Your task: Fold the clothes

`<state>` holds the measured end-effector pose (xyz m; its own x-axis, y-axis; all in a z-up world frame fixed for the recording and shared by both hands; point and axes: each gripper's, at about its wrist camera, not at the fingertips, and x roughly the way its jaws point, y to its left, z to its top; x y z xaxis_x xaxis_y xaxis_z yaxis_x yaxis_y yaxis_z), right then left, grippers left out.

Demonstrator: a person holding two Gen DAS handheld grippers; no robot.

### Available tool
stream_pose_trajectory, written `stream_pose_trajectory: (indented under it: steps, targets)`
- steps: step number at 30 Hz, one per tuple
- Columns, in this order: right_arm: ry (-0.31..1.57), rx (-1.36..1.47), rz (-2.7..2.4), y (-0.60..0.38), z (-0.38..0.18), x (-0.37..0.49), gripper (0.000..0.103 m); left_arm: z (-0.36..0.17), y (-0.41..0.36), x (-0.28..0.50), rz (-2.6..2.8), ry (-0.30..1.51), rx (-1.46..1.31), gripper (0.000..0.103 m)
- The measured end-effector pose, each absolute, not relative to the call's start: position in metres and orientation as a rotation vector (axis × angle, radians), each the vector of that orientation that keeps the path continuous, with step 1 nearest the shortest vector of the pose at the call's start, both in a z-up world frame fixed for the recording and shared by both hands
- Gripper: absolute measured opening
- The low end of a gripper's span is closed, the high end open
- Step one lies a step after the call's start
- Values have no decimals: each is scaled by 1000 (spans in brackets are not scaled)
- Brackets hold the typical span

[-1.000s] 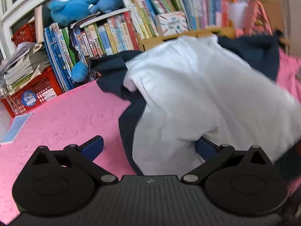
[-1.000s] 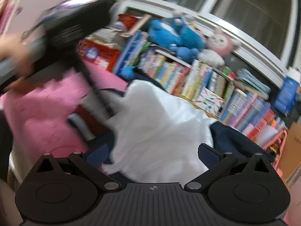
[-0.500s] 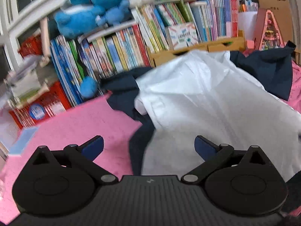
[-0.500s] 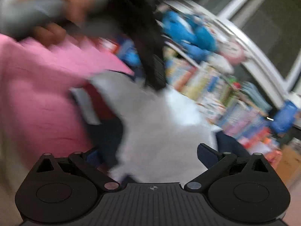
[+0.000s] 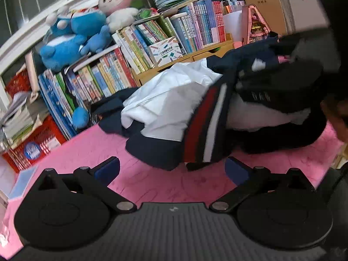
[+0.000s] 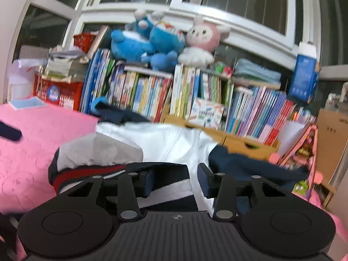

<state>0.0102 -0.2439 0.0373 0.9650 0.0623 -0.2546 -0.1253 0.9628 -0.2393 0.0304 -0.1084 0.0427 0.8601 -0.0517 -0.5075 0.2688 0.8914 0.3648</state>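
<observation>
A navy jacket with a white lining (image 5: 165,108) lies crumpled on the pink table top (image 5: 152,187). Its red and white striped hem (image 5: 208,126) is turned up over the lining. My left gripper (image 5: 171,169) is open just short of the jacket's near edge, with only pink surface between its fingers. My right gripper (image 6: 176,181) has its jaws closing on the striped hem (image 6: 87,174), and navy and white cloth fills the gap between the pads. In the left wrist view the right gripper (image 5: 250,82) is a blurred black shape over the jacket's right side.
A row of books (image 5: 152,43) with plush toys (image 5: 71,39) on top runs along the back. A red crate (image 5: 32,143) and a pale blue pad (image 5: 21,182) sit at the left. A person's hand (image 5: 335,117) is at the right edge.
The left gripper drew back off the jacket onto bare pink surface. The right gripper's jaws narrowed from wide open onto the hem, and the striped hem now lies over the white lining.
</observation>
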Motion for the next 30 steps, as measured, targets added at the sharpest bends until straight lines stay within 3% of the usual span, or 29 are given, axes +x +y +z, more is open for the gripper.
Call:
stream_pose_trajectory:
  steps: [4, 9, 11, 14, 22, 25, 30]
  targets:
    - [207, -232, 89, -253, 48, 5, 42, 39, -120, 56, -116, 509, 393, 103]
    - [202, -260, 81, -261, 42, -7, 53, 49, -109, 67, 5, 424, 313, 103]
    - [202, -270, 67, -263, 37, -9, 74, 52, -104, 68, 111, 360, 350, 103]
    - [214, -280, 64, -262, 24, -14, 83, 58, -88, 76, 174, 335, 356, 103]
    - [232, -369, 93, -235, -7, -36, 87, 57, -81, 80, 194, 352, 340, 103]
    - [220, -424, 140, -219, -16, -54, 98, 58, -81, 82, 216, 352, 329, 103]
    - [174, -550, 102, -203, -30, -72, 102, 74, -61, 82, 246, 357, 244, 103]
